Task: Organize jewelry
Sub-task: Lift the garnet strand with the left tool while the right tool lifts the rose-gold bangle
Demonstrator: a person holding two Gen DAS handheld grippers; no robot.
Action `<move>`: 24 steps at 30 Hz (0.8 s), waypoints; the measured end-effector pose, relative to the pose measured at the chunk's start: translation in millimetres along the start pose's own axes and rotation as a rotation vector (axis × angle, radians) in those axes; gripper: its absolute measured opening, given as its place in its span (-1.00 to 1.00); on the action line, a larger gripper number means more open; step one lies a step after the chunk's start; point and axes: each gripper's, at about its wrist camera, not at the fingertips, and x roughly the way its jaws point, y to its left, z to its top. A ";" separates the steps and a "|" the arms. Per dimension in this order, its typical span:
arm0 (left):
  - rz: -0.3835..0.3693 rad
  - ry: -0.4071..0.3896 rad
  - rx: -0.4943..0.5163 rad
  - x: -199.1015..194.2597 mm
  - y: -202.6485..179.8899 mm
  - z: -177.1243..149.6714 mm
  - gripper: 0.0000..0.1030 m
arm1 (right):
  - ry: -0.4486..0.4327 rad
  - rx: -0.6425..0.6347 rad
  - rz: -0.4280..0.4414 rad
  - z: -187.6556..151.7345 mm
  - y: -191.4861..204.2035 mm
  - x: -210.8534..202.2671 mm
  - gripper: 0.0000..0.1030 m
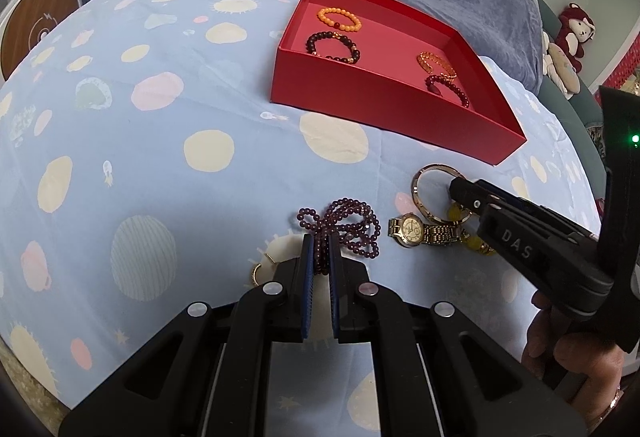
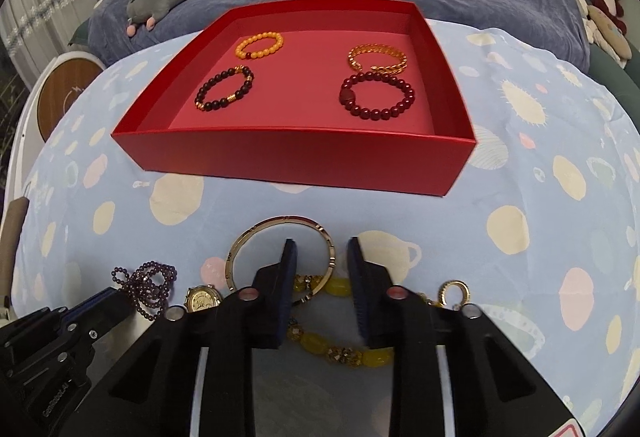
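Jewelry lies in two groups on a pale blue sheet (image 2: 520, 141) printed with round planets: four bracelets sit apart inside a shallow red box (image 2: 296, 153) at the far side, and loose pieces cluster on the near side. The left gripper (image 1: 320, 249) reaches forward low over the sheet, its blue ribbed pads pinching a tangled strand of small purple beads (image 1: 348, 215). To the right, the right gripper (image 2: 320, 257) angles down with its fingers spread, straddling the rim of a thin gold bangle (image 2: 280, 249) above chunky, glossy yellow beads (image 2: 316, 345). A gold metal-link watch (image 1: 412, 231) lies between the purple beads and the bangle.
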 end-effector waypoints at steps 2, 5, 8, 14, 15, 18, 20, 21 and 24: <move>0.001 0.002 -0.002 0.6 0.2 -0.5 -0.87 | -0.013 0.015 0.014 -0.9 -1.3 -3.7 0.13; 0.001 0.004 -0.003 1.0 0.3 -0.5 -0.87 | -0.024 0.005 0.020 -2.2 3.1 -6.5 0.28; -0.001 0.004 -0.005 0.9 0.6 -0.4 -0.87 | -0.010 -0.025 0.025 -3.2 12.4 -2.6 0.33; -0.003 0.008 -0.004 0.8 1.1 -1.2 -0.87 | 0.009 -0.083 -0.011 -6.5 30.2 8.4 0.35; -0.004 0.009 -0.005 1.0 1.5 -1.4 -0.87 | 0.010 -0.089 -0.017 -6.7 31.1 9.7 0.35; -0.006 0.010 -0.005 1.2 1.8 -1.5 -0.87 | 0.001 -0.090 -0.024 -6.8 30.0 8.6 0.17; -0.007 0.008 -0.006 0.8 1.8 -1.2 -0.87 | 0.005 -0.079 -0.011 -6.5 26.4 7.5 0.16; -0.008 0.008 -0.006 0.7 1.7 -1.1 -0.87 | 0.005 -0.074 -0.010 -6.5 24.5 6.6 0.16; -0.014 0.005 -0.008 -1.3 1.6 0.0 -0.87 | -0.005 -0.050 -0.003 -7.0 17.9 1.3 0.16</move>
